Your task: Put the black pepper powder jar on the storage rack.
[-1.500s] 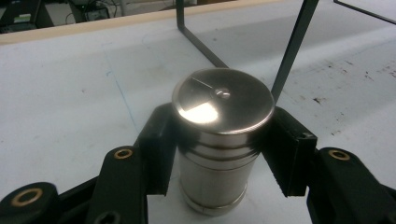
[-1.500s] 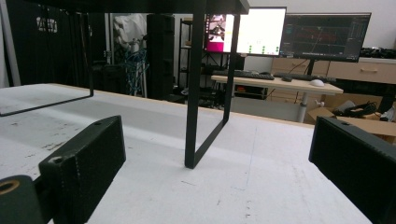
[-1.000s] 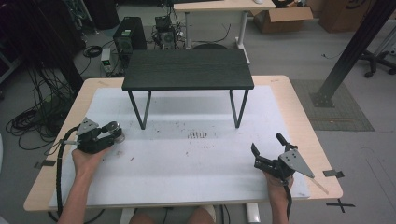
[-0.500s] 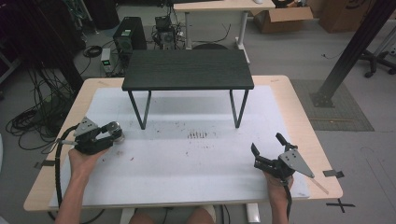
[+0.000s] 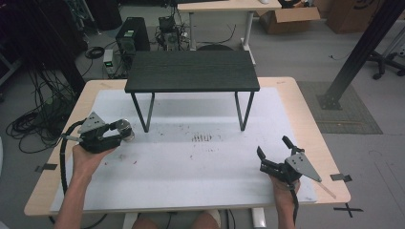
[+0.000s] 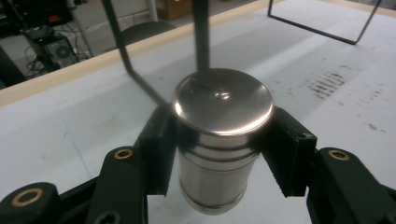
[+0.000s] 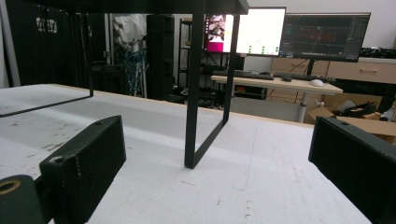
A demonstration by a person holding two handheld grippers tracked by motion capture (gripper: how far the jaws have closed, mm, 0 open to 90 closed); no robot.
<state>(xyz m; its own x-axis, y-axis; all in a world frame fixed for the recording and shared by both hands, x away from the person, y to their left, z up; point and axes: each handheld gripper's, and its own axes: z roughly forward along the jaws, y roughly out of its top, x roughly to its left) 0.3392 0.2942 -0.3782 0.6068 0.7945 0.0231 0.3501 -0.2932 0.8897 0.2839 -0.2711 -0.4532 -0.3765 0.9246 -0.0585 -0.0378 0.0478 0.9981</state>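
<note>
white table (image 5: 200,162) (stained); left tool (image 5: 125,130) grips steel can (image 6: 219,135), right tool (image 5: 273,151) open.

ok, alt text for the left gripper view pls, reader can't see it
Two black jaws of the left gripper clamp a shiny metal can by its sides, seen from above its flat lid. Behind it lies a white table surface with dark smudges and the thin black legs of a small stand.
</note>
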